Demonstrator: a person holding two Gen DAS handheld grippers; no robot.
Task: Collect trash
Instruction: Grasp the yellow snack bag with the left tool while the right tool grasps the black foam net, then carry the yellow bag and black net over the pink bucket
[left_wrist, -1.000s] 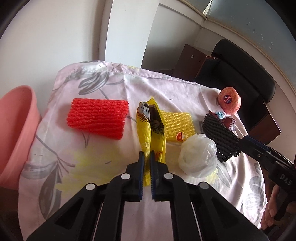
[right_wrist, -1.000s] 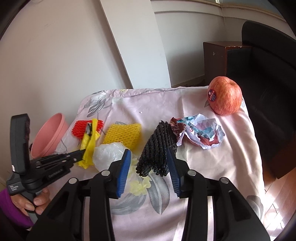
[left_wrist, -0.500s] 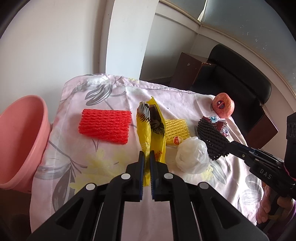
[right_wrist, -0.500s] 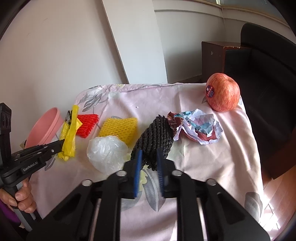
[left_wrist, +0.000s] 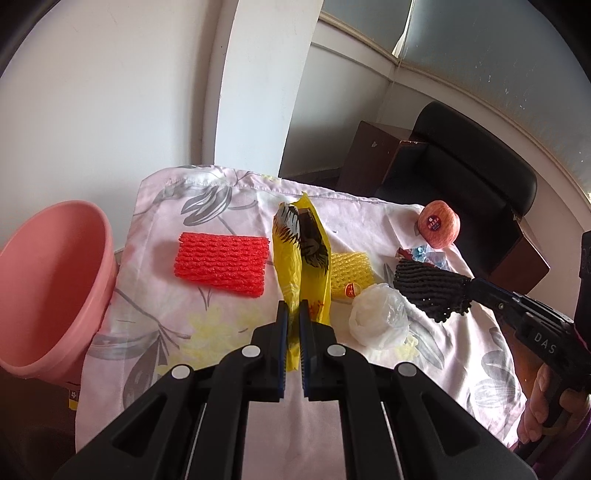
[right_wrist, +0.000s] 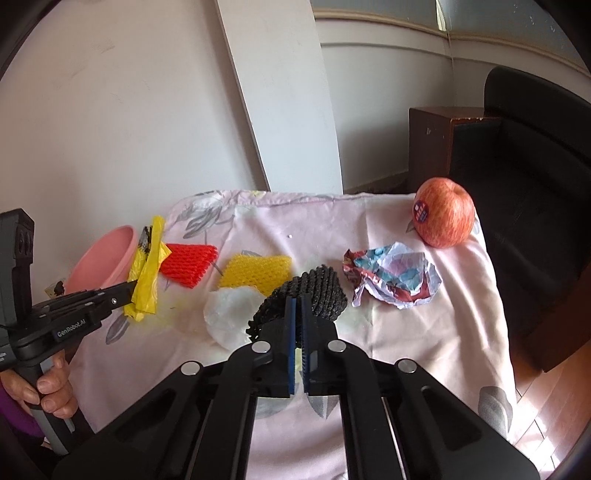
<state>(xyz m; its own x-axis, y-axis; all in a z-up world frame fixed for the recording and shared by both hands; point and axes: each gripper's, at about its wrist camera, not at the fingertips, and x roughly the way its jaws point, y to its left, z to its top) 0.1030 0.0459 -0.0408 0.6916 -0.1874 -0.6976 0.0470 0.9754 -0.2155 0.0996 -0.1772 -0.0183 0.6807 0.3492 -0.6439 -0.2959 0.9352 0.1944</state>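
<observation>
My left gripper is shut on a yellow snack wrapper, which hangs lifted above the cloth; the right wrist view shows the same wrapper pinched in the left gripper. The right gripper is shut on a black foam net, raised off the table, and from the left this black net sticks out of the right gripper. On the cloth lie a red foam net, a yellow foam net, a white plastic bag and a crumpled wrapper.
A pink basin stands off the table's left edge. A red apple sits at the far right corner of the floral tablecloth. A black chair and a brown cabinet stand beyond the table. A hand holds the left handle.
The right gripper's jaws closed on the black foam net and lifted it. The left gripper rose and drew back with the yellow wrapper, bringing more of the pink basin into view.
</observation>
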